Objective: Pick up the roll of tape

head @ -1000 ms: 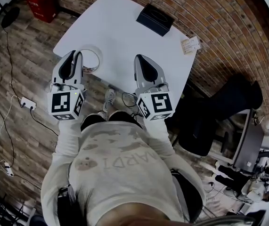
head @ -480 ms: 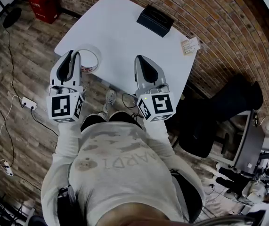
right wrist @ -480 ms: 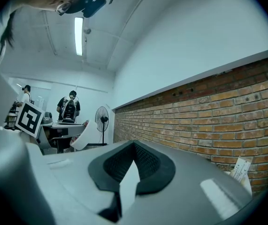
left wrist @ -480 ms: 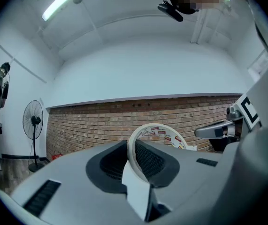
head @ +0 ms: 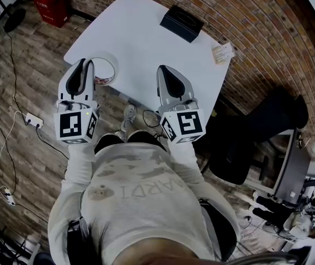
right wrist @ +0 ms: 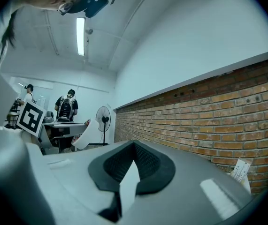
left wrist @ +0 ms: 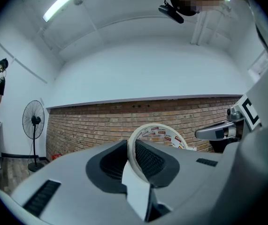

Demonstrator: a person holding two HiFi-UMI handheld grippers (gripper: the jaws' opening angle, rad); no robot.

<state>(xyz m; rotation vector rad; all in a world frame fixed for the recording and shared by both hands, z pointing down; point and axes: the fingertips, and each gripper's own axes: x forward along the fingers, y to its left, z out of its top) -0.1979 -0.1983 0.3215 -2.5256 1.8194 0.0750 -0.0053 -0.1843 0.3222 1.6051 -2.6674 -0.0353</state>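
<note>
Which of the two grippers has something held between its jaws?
The left gripper: its jaws pinch the wall of the roll of tape. The right gripper has its jaws together with nothing between them.

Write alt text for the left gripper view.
The left gripper is clamped on the wall of a white roll of tape, which stands on edge between its jaws. Behind it are a brick wall, a standing fan at left and the right gripper at right.
</note>
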